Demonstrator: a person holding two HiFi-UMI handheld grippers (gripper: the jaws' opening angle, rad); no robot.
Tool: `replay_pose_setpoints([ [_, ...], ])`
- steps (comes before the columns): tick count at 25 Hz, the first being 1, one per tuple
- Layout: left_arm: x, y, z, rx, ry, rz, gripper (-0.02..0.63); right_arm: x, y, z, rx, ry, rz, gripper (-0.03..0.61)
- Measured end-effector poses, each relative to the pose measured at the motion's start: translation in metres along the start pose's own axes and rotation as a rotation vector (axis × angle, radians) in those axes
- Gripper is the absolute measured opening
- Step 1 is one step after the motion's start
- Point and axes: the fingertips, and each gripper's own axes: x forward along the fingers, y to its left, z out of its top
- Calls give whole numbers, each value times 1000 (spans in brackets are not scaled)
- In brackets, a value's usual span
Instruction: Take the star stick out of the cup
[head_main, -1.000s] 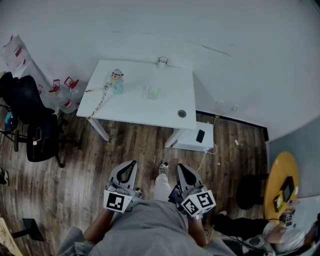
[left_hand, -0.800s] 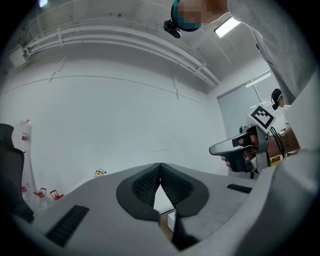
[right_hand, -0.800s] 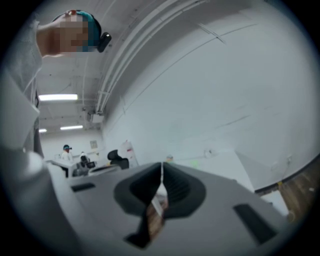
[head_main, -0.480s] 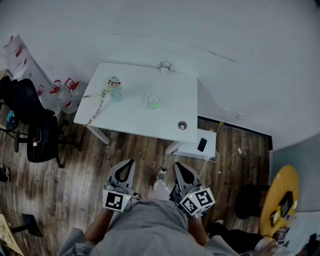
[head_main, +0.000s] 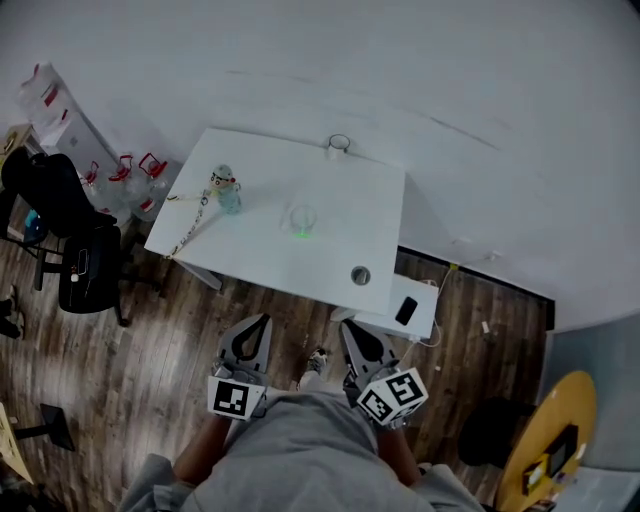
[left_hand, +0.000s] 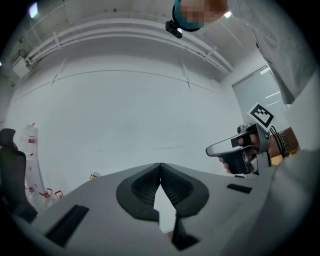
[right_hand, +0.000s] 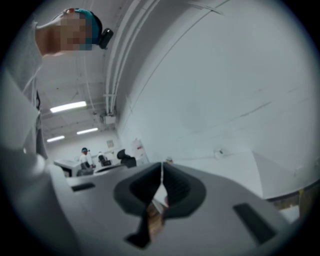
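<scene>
Status: task not started. The cup (head_main: 302, 219) stands near the middle of the white table (head_main: 270, 255), and a green glint low inside it is, I judge, the star stick (head_main: 303, 233); its shape is too small to confirm. Both my tools are off the table on its near side, well apart from the cup. My left gripper (head_main: 258, 330) has its fingers pressed together with nothing between them, confirmed in the left gripper view (left_hand: 160, 166). My right gripper (head_main: 350, 330) is likewise clamped tip to tip on nothing, per the right gripper view (right_hand: 161, 166). Remaining: approach the table, spread one pair of fingers, pinch the stick above the cup's rim, and lift it clear; the second tool may need to steady the cup. Writing: none legible. The left marker cube (head_main: 231, 400) and the right marker cube (head_main: 393, 397) carry black-and-white square patterns only. Red-and-white labels on bags beyond the table's left end are too small to read.
</scene>
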Motion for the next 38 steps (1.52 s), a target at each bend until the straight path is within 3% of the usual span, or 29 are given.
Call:
replay_pose_setpoints([
  [6, 28, -4, 1, -10, 2, 64, 32, 13, -29, 13, -32, 31, 67, 35],
  [17, 51, 0, -10, -9, 30, 68, 32, 28, -43, 5, 1, 82, 89, 35],
  [25, 85, 24, -22, -16, 68, 14, 32, 41, -52, 13, 23, 88, -7, 35],
  [35, 130, 37, -40, 51, 133, -80, 37, 56, -70, 17, 47, 92, -104, 35],
  [38, 138, 35, -50, 88, 160, -122, 73, 60, -72, 17, 61, 89, -127, 35],
])
